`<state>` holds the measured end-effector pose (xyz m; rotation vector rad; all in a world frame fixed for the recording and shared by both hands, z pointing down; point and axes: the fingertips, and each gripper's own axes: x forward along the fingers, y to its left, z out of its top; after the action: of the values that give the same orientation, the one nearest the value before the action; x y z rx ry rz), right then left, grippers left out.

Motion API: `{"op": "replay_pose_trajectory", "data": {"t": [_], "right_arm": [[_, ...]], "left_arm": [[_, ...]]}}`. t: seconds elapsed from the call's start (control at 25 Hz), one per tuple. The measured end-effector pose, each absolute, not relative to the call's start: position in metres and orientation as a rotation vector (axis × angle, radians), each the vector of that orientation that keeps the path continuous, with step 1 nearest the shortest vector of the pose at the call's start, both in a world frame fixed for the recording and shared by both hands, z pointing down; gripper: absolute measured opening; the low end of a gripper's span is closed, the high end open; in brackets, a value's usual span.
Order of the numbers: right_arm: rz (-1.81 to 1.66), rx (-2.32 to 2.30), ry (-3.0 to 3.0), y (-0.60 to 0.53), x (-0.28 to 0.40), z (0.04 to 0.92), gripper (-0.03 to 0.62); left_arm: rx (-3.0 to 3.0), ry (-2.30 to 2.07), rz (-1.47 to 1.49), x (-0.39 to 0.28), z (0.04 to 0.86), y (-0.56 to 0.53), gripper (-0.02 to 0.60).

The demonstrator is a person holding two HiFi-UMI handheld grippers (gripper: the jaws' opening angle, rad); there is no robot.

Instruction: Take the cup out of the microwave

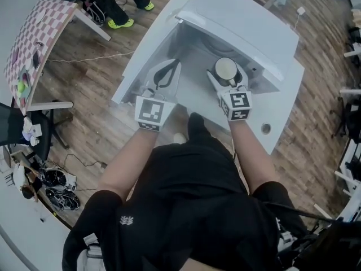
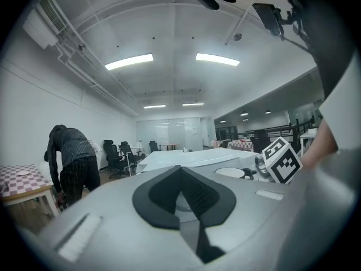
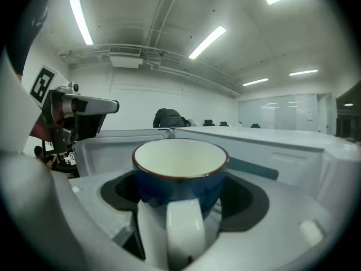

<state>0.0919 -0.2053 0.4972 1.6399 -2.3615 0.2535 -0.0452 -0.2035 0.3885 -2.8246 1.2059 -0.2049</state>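
The right gripper is clenched on the cup. The cup sits at the microwave's open front edge, toward its right side, just under the overhanging top. The left gripper is closed on nothing and rests by the open door. The likeliest trouble is the rim catching that top edge if the cup is raised before it clears. The glazed wall could also slip or twist between the jaws. The cup stands upright with its long axis vertical and its mouth up. Its handle points back along the gripper toward the person.
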Motion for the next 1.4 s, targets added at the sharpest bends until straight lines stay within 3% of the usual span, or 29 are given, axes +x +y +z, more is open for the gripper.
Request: {"op": "replay_pose_trajectory", "data": {"t": [1.4], "right_arm": [[0.162, 1.622, -2.446, -0.195, 0.144, 0.336, 0.399]], "left_arm": [[-2.703, 1.282, -0.096, -0.077, 0.278, -0.237, 0.003]]}}
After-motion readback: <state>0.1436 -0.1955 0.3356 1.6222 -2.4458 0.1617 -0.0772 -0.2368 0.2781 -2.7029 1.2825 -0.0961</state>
